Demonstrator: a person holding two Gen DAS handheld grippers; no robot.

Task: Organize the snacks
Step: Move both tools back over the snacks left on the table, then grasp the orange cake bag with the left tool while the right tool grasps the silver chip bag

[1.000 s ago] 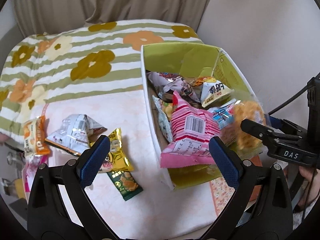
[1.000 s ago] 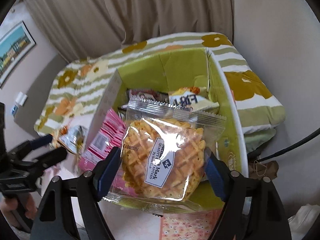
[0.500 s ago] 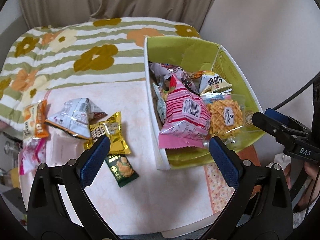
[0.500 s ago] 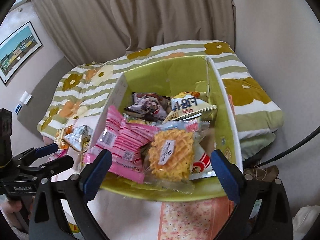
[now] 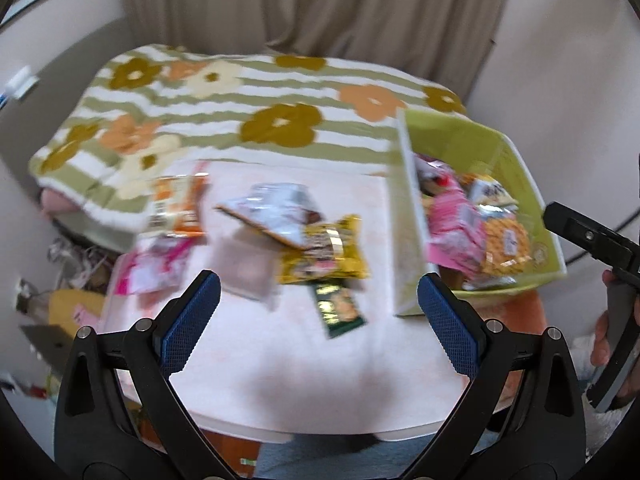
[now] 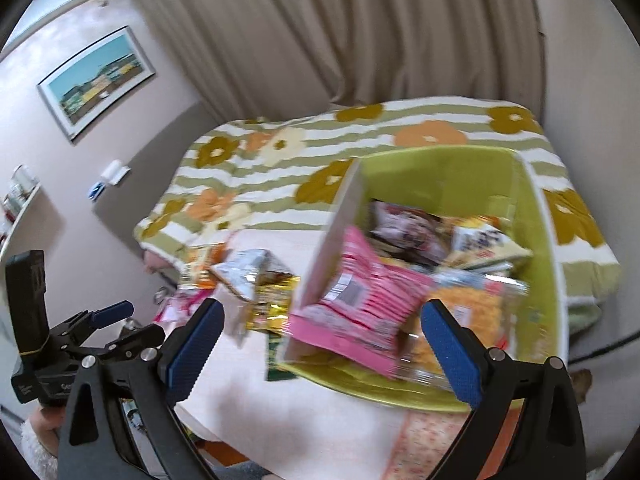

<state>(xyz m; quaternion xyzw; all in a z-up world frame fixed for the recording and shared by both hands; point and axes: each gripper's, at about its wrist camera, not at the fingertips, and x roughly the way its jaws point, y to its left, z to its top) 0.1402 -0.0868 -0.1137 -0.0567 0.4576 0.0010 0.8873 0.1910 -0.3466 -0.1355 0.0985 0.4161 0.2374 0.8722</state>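
Where the table point(image 5: 304, 380) meets the floral blanket point(image 5: 248, 96), scattered snack packets point(image 5: 320, 256) beside the green box point(image 5: 516, 168).

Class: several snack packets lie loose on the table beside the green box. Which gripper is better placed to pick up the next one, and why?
Left. The left gripper is open and empty above the loose yellow packet and dark green packet; the right gripper, also open, faces the green box.

Both views are evenly lit by soft, diffuse light, bright enough for colours to read clearly. Motion blur smears the loose foil and plastic snack packets point(image 5: 304, 236) beside the lime-green cardboard box point(image 6: 536, 216), leaving print unreadable. The striped floral blanket point(image 5: 248, 120) behind the box is soft too. Fisheye bending curves the beige pleated curtain point(image 6: 360, 32), with black vignette at the corners.
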